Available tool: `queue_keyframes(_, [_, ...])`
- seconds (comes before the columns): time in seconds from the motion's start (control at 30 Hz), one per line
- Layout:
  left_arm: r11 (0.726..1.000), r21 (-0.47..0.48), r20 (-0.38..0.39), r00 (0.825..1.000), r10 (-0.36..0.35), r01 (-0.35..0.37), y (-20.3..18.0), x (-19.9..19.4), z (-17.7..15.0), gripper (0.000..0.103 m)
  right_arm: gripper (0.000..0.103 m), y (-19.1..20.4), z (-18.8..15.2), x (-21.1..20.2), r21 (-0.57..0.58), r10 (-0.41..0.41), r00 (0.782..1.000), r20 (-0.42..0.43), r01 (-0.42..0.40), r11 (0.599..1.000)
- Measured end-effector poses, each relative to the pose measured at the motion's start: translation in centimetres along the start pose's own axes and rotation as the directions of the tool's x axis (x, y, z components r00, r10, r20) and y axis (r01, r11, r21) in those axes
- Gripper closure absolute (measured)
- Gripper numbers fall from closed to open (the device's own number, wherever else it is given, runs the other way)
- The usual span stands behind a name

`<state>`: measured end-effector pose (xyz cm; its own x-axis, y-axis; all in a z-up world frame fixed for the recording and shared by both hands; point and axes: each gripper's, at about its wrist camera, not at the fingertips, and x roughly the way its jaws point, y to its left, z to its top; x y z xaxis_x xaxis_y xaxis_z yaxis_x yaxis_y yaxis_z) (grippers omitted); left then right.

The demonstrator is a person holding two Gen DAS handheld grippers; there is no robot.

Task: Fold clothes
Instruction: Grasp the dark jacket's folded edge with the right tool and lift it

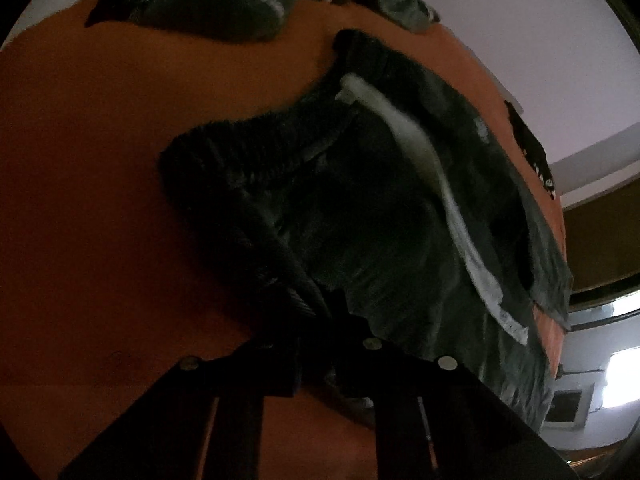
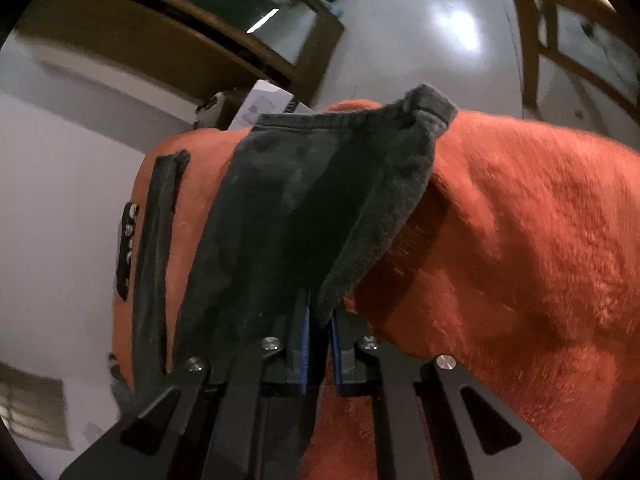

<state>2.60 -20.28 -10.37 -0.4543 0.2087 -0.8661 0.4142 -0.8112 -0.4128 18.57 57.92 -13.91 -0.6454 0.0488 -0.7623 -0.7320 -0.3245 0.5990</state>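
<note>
Here, both clamped for lifting: right gripper (image 2: pixel 319 320) pinching dark grey cotton garment (image 2: pixel 304 200) at lower centre, left gripper (image 1: pixel 316 320) likewise, above orange fleece cover (image 2: pixel 520 220).

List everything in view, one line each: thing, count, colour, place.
Blanket: one, orange, covers the surface under everything.
Garment: one, dark grey with a white strip, spread on the blanket, edges pinched by both tongs.
Clothes pile: one heap, grey, far end of the blanket in the left view.
Strap: one, black, left part of the blanket in the right view.
Box: one, white, beyond the blanket.
Wooden frame: one, brown, on the pale floor, top right.
Left tongs: one pair, black, shut on the garment.
Right tongs: one pair, black with blue pads, shut on the garment.
</note>
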Motion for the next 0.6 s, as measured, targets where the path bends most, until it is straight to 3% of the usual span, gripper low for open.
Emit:
queue_keyframes(0.17, [0.998,0.044,0.057,0.997,-0.053,0.051,-3.1,-2.8,2.0,0.09,0.095,2.1,0.2,-0.1,-0.108,-0.008,1.0,0.018,0.01,0.994])
queue_keyframes(0.33, [0.985,0.054,0.094,0.981,-0.168,0.164,-6.5,-4.4,5.2,0.091,0.097,4.7,2.4,0.3,-0.038,0.054,0.998,-0.012,-0.055,0.998])
queue_keyframes(0.43, [0.961,0.055,0.094,0.957,-0.274,0.269,-8.0,-4.5,8.1,0.091,0.097,8.2,4.7,1.3,-0.039,0.081,0.996,-0.039,-0.083,0.996])
queue_keyframes(0.6, [0.95,0.035,0.086,0.946,-0.312,0.311,-10.1,-3.7,13.2,0.091,0.098,17.3,8.9,3.1,-0.133,0.171,0.981,-0.087,-0.181,0.974])
